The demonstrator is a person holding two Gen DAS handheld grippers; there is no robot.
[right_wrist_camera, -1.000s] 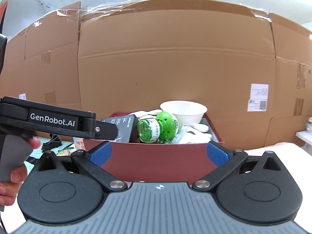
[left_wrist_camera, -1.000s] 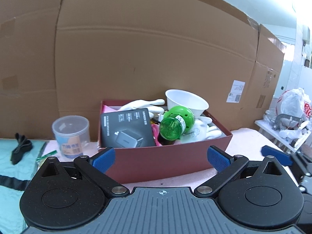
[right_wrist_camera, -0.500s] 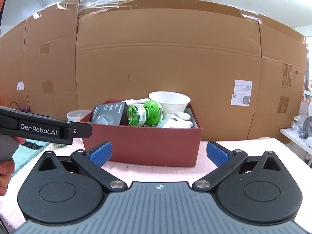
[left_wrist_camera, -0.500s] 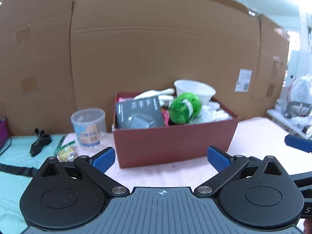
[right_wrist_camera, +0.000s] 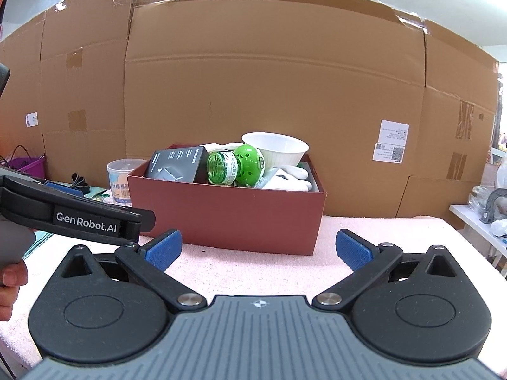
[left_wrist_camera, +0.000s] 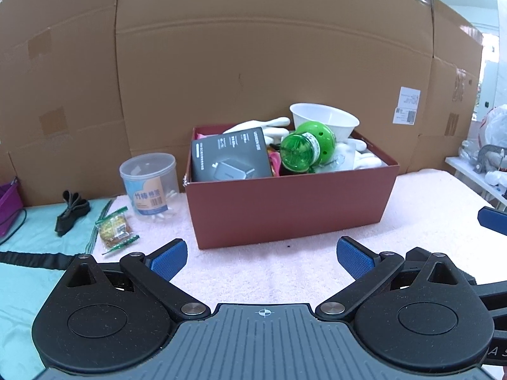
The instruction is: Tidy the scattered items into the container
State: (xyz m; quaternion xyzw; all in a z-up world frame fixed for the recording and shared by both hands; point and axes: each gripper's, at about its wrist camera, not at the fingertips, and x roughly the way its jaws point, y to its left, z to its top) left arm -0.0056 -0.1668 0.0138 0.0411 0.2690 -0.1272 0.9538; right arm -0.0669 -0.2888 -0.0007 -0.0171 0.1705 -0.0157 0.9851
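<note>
Red box (left_wrist_camera: 290, 204) full, ahead of left tongs (left_wrist_camera: 259, 258) and right tongs (right_wrist_camera: 258, 250); both spread, empty.

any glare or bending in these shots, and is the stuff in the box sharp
Left wrist view: blown-out glare at the far right edge, cardboard wall bowed by the fisheye. Right wrist view: even light, same bowing; the red box and green bottle look sharp.

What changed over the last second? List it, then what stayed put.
Both grippers backed away from the red box: it looks smaller in both views, and more pink towel shows in front. The left gripper and right gripper were empty and open throughout. Nothing was grasped or released. Box contents, the cotton swab tub and snack packet stayed put.
</note>
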